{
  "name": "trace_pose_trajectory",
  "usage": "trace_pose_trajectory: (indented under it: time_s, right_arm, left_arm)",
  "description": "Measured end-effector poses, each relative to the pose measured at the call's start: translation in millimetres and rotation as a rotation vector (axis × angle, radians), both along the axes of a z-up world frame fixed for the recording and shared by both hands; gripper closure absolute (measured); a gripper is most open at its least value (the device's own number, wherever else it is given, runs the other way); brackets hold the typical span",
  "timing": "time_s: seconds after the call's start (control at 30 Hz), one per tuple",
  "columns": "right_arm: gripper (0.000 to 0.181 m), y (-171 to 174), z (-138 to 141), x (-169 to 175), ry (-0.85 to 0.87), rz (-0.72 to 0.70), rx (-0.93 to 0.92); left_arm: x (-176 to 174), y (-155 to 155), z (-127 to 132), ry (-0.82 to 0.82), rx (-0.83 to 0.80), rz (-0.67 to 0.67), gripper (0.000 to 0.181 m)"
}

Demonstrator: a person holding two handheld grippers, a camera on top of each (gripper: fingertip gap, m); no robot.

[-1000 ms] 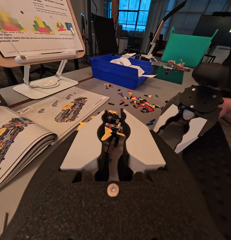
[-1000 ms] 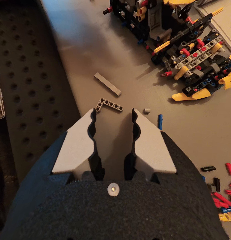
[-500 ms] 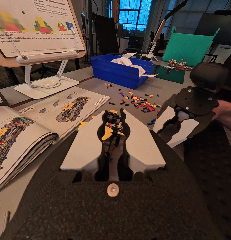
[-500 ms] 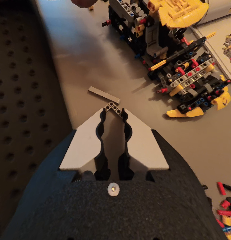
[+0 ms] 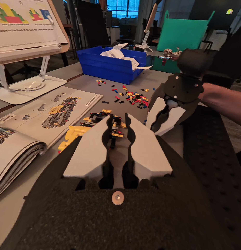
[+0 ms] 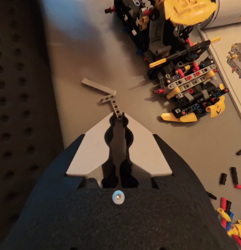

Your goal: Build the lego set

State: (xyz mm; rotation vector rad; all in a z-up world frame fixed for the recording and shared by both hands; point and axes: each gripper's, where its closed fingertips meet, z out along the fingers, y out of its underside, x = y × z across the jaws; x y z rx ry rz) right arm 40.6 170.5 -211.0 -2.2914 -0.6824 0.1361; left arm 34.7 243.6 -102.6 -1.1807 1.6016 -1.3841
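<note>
The right tongs pinch 1 grey L-shaped perforated plastic beam off the grey tabletop; the left tongs gape (empty). Next, probably, fitting it onto the yellow-and-black model.

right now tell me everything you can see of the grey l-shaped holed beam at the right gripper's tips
The grey L-shaped holed beam looks like light grey plastic, with round holes along both arms. The right gripper is shut on the end of its long arm. The short arm points left at the far end, just short of a flat grey bar. Whether it is lifted off the grey table is unclear.
</note>
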Motion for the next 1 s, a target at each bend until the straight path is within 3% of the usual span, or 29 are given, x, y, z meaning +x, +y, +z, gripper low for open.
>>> trace_pose_trajectory:
  time_s: [0.07,0.13,0.23,0.33,0.4,0.57,0.7,1.0]
  right_arm:
    - [0.174,2.2,1.0,7.0,-0.059,-0.026,0.015]
    - [0.174,5.2,20.2,2.0,0.013,-0.035,0.078]
    - [0.174,9.0,79.4,-9.6,0.207,-0.027,0.234]
    - [0.174,6.3,146.2,-25.4,0.42,0.027,0.405]
    - [0.174,6.1,164.7,-30.6,0.437,0.04,0.469]
    - [0.174,10.7,133.7,-37.1,0.292,0.039,0.338]
    - [0.174,5.7,120.6,-45.5,0.202,0.078,0.246]
    - [0.174,-3.7,120.2,-39.8,0.41,0.084,0.173]
  left_arm:
    - [-1.2,-4.2,-0.3,-0.013,0.016,-0.017,0.161]
    - [-3.7,-5.1,7.1,-0.061,0.0,-0.018,0.156]
    - [-12.3,-9.6,22.2,-0.147,-0.056,-0.071,0.158]
    - [-24.6,-29.8,33.1,-0.161,-0.165,-0.224,0.159]
    - [-31.3,-44.2,38.7,-0.178,-0.182,-0.291,0.158]
    - [-39.4,-69.2,26.2,-0.121,-0.101,-0.393,0.165]
    - [-36.6,-77.4,9.1,-0.06,-0.014,-0.397,0.17]
    - [-37.2,-78.8,17.5,-0.114,-0.029,-0.379,0.168]
